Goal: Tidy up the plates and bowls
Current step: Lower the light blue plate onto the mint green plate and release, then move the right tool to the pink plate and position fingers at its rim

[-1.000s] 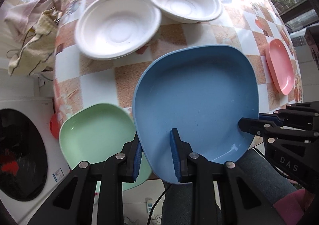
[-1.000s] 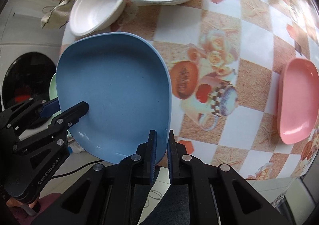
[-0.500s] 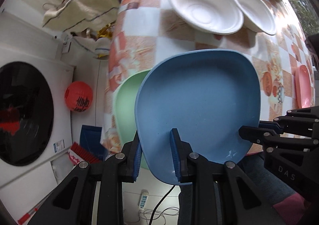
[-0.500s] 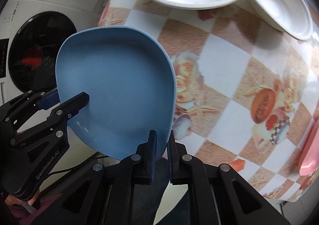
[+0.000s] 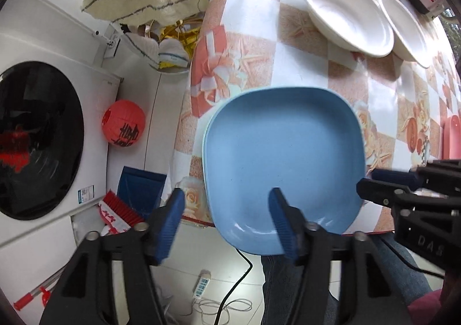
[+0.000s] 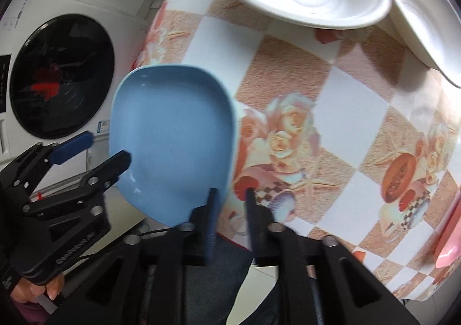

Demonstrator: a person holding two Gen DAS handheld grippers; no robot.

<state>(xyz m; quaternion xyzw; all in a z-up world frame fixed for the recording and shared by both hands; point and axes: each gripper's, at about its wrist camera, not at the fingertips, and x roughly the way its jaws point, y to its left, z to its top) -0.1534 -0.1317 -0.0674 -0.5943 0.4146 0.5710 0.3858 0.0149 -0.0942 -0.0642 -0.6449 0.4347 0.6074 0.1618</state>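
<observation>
Your left gripper (image 5: 226,215) and right gripper (image 6: 230,198) have just been opening and stand released, the blue plate (image 5: 283,169) lying between them at the bench (image 5: 259,45) edge, its rim inside each gap.

Your left tool (image 5: 224,221) is black plastic with ribbed blue pads (image 5: 170,219) and silver screws at the pivots. Right tool (image 6: 230,204), same build; there's "DAS" lettering on its side in the left view. You've got dark jeans (image 5: 291,290) on, plus a pinkish-maroon sleeve (image 5: 426,306).
</observation>
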